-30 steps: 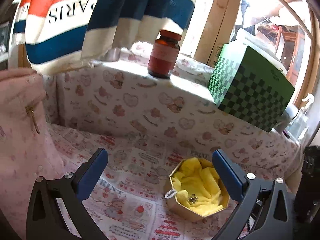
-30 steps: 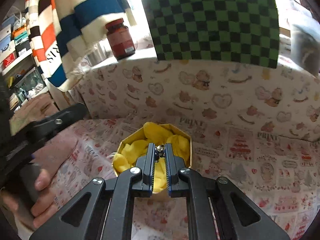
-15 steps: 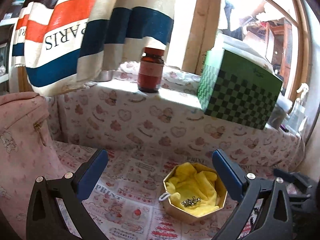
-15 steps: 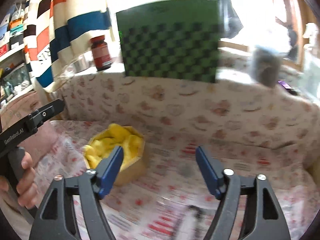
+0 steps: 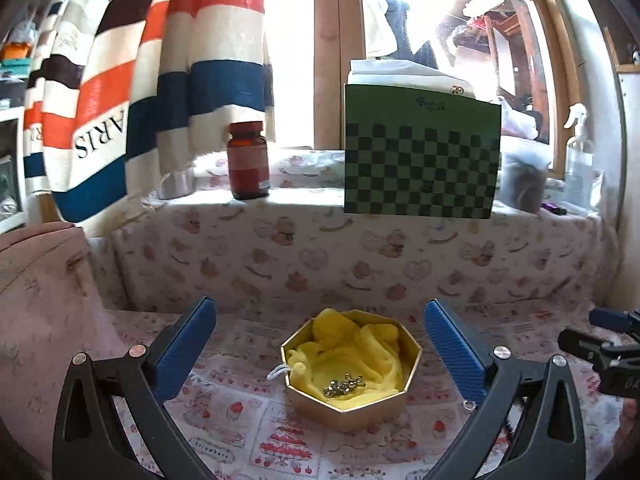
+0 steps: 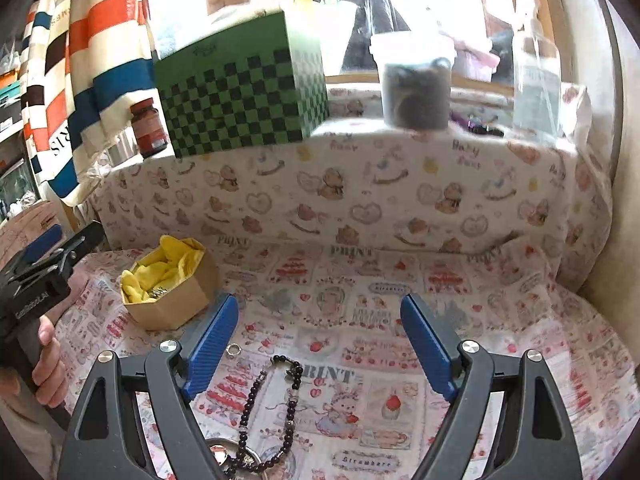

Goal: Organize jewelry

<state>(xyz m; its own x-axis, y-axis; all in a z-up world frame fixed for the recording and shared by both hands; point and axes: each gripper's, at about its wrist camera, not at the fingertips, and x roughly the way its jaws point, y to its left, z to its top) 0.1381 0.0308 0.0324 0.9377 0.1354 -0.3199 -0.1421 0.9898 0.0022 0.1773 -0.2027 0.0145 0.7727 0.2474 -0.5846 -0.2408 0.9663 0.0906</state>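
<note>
while left view hides it, bead bracelet (image 6: 276, 408) between right fingers (image 6: 426, 346)

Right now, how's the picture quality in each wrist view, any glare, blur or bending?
Left wrist view: the window is blown out white, the window frame bows at the edges, yet the gold box reads sharp. Right wrist view: the same backlight washes out the top, the grey jar and the spray bottle look smeared, while the dark bead strand stays crisp.

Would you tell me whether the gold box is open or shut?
Open: the gold box has no lid on, showing yellow cloth and a small metal piece.
</note>
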